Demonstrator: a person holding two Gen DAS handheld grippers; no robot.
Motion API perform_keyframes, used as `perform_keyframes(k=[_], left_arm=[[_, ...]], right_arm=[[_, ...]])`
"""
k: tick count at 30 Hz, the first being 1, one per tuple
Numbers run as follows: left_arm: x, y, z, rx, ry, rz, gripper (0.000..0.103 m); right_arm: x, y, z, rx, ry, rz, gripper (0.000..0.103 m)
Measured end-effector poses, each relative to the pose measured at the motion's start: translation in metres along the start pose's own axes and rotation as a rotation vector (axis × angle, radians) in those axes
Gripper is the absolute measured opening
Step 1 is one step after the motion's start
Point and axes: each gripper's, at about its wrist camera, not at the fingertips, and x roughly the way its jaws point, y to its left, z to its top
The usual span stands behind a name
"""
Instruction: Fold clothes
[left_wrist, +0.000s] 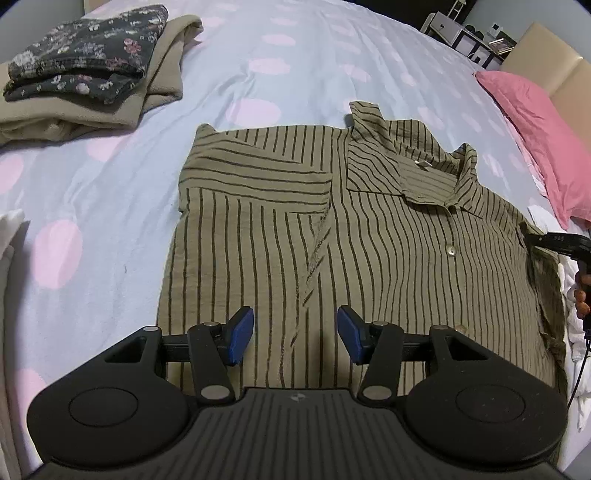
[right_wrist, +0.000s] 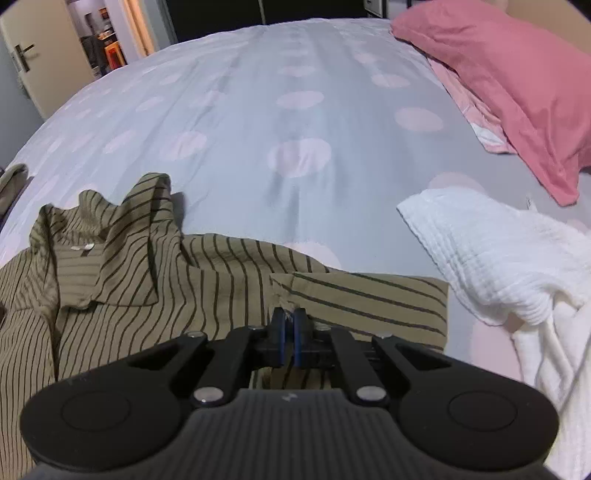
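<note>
An olive shirt with dark stripes (left_wrist: 369, 229) lies flat, buttoned front up, on the bed, collar toward the far right. Its left sleeve is folded across the chest. My left gripper (left_wrist: 295, 332) hovers over the shirt's lower middle, open, with nothing between its blue pads. In the right wrist view my right gripper (right_wrist: 290, 321) is shut on the shirt (right_wrist: 147, 295) where the right sleeve (right_wrist: 369, 299) joins the shoulder, fabric pinched at its tips. That gripper also shows as a dark shape, the right gripper (left_wrist: 557, 242), at the shirt's right edge.
A folded dark floral garment (left_wrist: 85, 62) rests on a folded beige one (left_wrist: 92, 114) at the far left. A pink pillow (right_wrist: 517, 85) lies on the right, a white garment (right_wrist: 498, 258) beside the sleeve. The bedcover (right_wrist: 295, 110) is pale blue with pink dots.
</note>
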Motion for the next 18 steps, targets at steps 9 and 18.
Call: perform_keyframes(k=[9,18], left_arm=[[-0.019,0.009,0.0,-0.003,-0.076,0.054,0.048],[-0.042,0.017,-0.034,0.064,-0.068,0.131,0.048]], right_arm=[[-0.037,0.003,-0.023,-0.005,0.004,-0.009,0.04],[-0.124,0.024,-0.112,-0.05,0.04,0.075,0.046]])
